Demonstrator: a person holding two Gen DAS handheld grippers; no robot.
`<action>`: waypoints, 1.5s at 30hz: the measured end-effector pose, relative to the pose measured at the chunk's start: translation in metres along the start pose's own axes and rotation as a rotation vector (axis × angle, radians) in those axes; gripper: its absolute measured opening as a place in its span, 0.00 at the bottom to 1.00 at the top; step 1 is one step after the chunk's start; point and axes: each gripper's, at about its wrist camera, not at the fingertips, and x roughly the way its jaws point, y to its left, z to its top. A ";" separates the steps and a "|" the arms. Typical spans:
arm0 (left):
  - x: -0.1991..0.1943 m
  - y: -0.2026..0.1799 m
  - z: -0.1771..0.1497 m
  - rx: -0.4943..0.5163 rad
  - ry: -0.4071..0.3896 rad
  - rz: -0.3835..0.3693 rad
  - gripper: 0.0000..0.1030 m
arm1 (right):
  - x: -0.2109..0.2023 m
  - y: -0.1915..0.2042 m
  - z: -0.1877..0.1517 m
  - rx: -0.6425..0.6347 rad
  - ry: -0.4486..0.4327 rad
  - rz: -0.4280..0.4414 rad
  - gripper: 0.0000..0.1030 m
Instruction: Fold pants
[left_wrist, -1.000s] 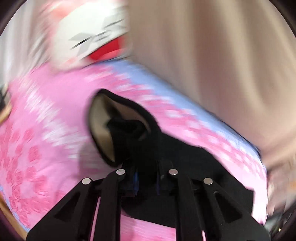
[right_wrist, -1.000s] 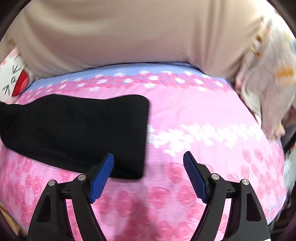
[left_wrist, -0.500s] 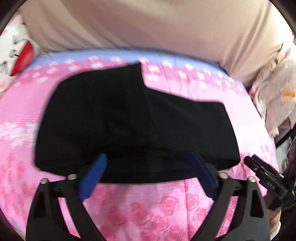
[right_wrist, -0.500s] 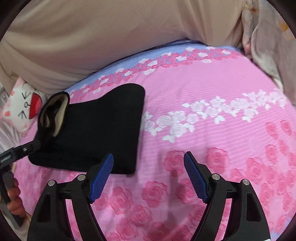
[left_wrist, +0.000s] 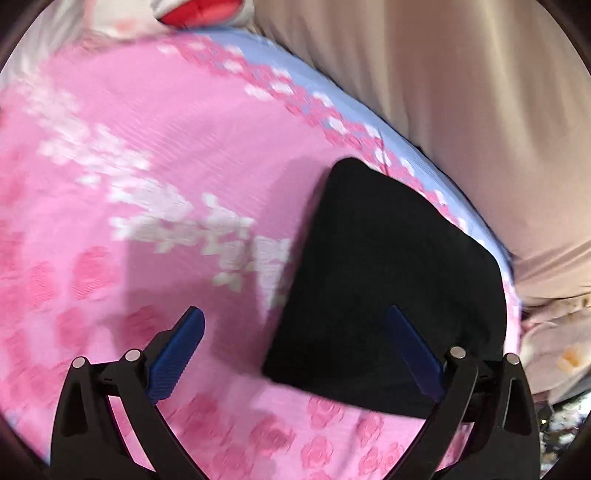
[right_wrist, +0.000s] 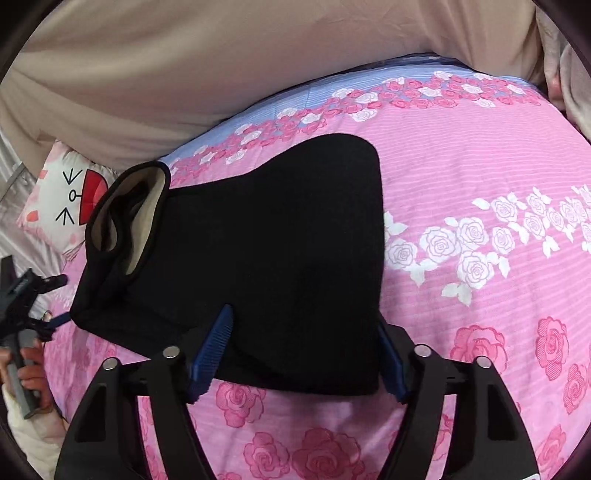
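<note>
Mostly folded already, judging by the left wrist view: black pants (left_wrist: 388, 280) lying as a compact block on the pink rose bedsheet (left_wrist: 147, 166), ahead and right of the left gripper (left_wrist: 295, 347). Jaws opening wide, empty, right pad hanging over the fabric.

Seen from the right wrist: right gripper (right_wrist: 303, 350) straddling the near right corner of the pants (right_wrist: 266, 258), jaws closing, pads not yet pinching. Cuffs (right_wrist: 125, 214) gaping far left with pale lining showing. Probably one last fold or tidying left.
</note>
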 end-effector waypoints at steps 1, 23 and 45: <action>0.008 0.000 0.001 0.001 0.026 -0.011 0.94 | -0.001 -0.001 0.000 0.008 0.001 0.003 0.66; -0.063 -0.051 -0.095 0.343 -0.022 0.143 0.45 | -0.100 -0.039 -0.049 -0.003 -0.034 -0.200 0.53; -0.114 -0.037 -0.097 0.338 -0.225 0.163 0.93 | -0.010 0.153 -0.018 -0.225 0.017 0.250 0.12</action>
